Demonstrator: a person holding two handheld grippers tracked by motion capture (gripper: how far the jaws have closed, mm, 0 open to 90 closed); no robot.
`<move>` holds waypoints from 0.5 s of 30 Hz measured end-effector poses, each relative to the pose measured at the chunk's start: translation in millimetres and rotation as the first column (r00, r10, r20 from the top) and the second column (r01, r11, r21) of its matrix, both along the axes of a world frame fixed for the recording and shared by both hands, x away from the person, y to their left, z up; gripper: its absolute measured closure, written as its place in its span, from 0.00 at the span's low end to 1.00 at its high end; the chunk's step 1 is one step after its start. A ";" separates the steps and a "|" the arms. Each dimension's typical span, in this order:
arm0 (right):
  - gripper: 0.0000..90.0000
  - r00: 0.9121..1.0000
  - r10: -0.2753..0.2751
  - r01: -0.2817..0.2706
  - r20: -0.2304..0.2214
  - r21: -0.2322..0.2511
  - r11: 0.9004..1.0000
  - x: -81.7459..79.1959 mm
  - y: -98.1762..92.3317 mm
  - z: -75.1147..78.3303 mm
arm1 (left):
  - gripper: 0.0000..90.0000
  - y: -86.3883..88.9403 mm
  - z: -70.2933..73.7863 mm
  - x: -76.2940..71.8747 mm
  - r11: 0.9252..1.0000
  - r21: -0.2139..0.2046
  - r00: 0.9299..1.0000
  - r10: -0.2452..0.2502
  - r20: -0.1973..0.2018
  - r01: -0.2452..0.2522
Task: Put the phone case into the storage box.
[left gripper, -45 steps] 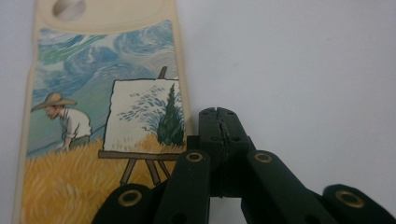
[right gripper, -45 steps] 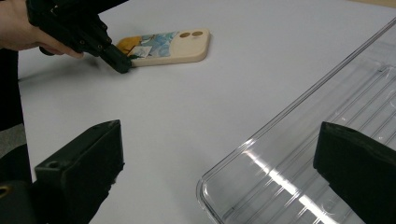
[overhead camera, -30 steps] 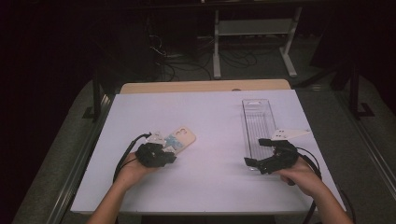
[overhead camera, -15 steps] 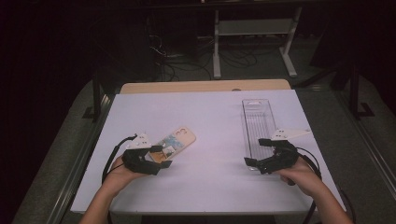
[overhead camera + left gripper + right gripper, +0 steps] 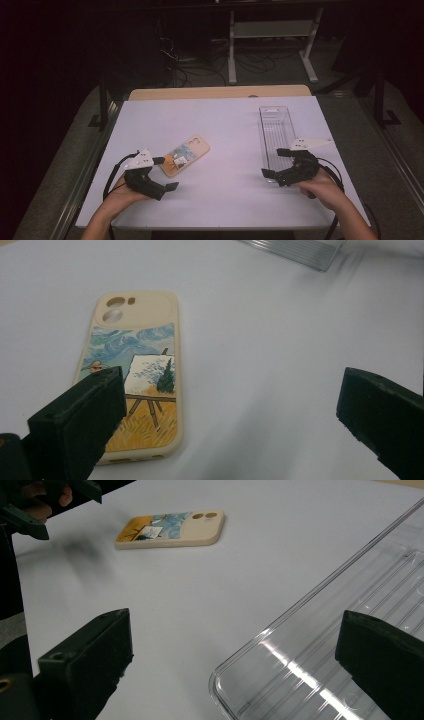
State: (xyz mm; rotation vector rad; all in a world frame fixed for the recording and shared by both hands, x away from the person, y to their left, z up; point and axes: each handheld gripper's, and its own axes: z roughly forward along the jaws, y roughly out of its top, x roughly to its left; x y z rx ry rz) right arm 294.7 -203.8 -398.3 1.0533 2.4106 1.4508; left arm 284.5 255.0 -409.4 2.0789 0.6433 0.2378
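Observation:
A cream phone case (image 5: 185, 156) with a painted picture lies flat on the white table (image 5: 225, 125), left of the middle. My left gripper (image 5: 166, 173) is just off its near end, and its jaws have just been opening. They stand wide apart with nothing between them. In the left gripper view the case (image 5: 135, 375) lies ahead beside the left jaw of that gripper (image 5: 232, 390). My right gripper (image 5: 273, 162) is open at the near end of a clear plastic tray (image 5: 276, 125). In the right gripper view the tray's corner (image 5: 350, 630) lies between the open jaws (image 5: 235, 635), untouched.
The long, narrow clear tray is empty and runs away from me on the right side. The table's wooden far edge (image 5: 220, 92) borders a dark floor with cables and a metal stand (image 5: 270, 35). The right gripper view shows the case (image 5: 170, 528) and my left gripper (image 5: 50, 500) farther off.
My left gripper let go of the phone case, opened wide and drew back to the left and toward the near edge. The case stays on the table. The right hand has not moved.

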 end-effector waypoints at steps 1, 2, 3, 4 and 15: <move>0.02 1.000 0.000 0.000 0.000 0.000 1.000 0.0 0.0 0.0 | 0.00 0.1 0.1 0.4 1.000 0.010 1.000 -0.004 -0.001 0.004; 0.01 1.000 0.001 -0.001 0.001 0.000 1.000 -0.1 0.0 0.0 | 0.00 -0.9 -0.8 0.2 1.000 0.003 1.000 -0.002 -0.007 0.002; 0.01 1.000 0.001 -0.001 0.001 0.000 1.000 -0.2 0.0 -0.1 | 0.00 -0.9 -0.8 0.2 1.000 0.003 1.000 -0.002 -0.007 0.002; 0.02 1.000 0.001 -0.001 0.001 0.000 1.000 -0.1 0.0 -0.1 | 0.00 -1.1 -1.0 0.3 1.000 0.005 1.000 -0.002 -0.009 0.002; 0.01 1.000 0.000 0.000 0.001 0.001 1.000 -0.3 0.2 -0.1 | 0.00 -0.1 -2.8 3.9 1.000 0.024 0.999 0.014 -0.039 -0.013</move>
